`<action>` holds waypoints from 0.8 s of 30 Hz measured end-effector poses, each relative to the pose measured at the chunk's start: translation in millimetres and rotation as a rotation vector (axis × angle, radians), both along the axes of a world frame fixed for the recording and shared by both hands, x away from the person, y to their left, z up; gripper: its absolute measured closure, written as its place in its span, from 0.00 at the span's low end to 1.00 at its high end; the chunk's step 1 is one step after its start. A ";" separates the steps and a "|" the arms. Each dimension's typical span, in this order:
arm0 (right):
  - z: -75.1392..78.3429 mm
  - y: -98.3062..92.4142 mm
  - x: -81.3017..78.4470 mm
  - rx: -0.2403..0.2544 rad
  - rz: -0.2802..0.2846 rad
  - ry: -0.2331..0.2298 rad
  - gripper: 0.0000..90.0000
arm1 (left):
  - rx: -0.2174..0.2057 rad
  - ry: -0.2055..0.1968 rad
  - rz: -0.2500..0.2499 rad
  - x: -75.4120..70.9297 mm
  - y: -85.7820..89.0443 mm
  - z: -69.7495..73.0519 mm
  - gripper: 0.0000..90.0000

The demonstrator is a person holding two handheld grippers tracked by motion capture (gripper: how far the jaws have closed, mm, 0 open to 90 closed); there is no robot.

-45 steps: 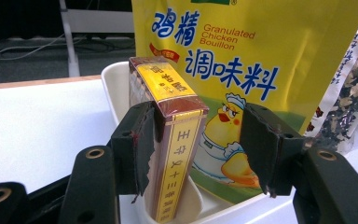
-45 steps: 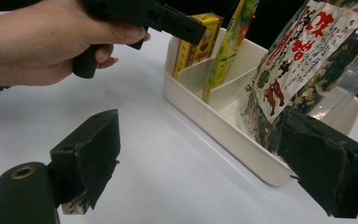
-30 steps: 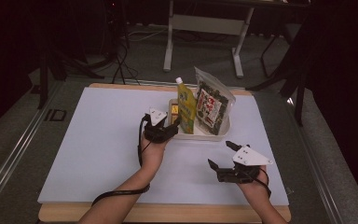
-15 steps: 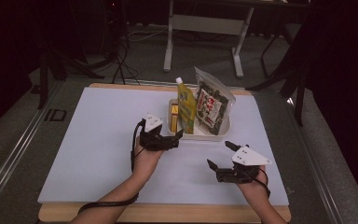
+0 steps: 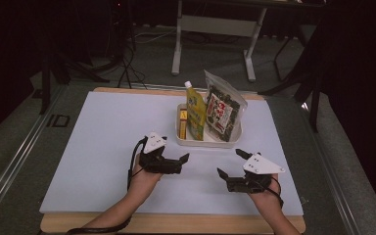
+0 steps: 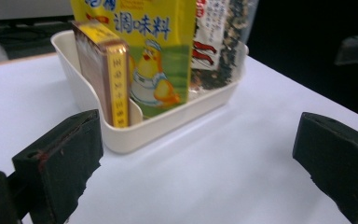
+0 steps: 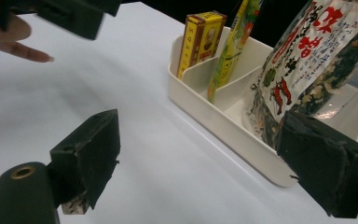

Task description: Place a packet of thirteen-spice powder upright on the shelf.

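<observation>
Now the small yellow box stands upright in the left end compartment of the white tray, beside the yellow seasoning pouch and the seaweed bag. Backing off cleanly means drawing the left gripper straight away without clipping the tray wall. Its 2 jaws have just been opening and stand wide apart, empty. The right gripper also gapes, holding nothing
</observation>
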State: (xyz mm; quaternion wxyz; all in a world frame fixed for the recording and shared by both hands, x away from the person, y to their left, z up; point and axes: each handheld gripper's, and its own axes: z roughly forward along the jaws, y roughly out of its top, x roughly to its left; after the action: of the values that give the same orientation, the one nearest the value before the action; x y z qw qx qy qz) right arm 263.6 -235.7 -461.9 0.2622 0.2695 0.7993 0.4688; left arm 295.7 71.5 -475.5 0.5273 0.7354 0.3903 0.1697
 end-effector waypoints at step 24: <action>-4.0 1.1 0.1 -0.001 0.007 0.012 0.14 | 0.023 -0.005 -0.120 -43.8 17.6 -22.1 0.02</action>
State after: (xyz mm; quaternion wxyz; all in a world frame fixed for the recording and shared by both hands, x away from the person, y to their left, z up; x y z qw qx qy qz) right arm 263.7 -234.6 -465.9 0.2558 0.2692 0.8021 0.4677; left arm 251.9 89.1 -497.5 0.5291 0.7631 0.3422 0.1438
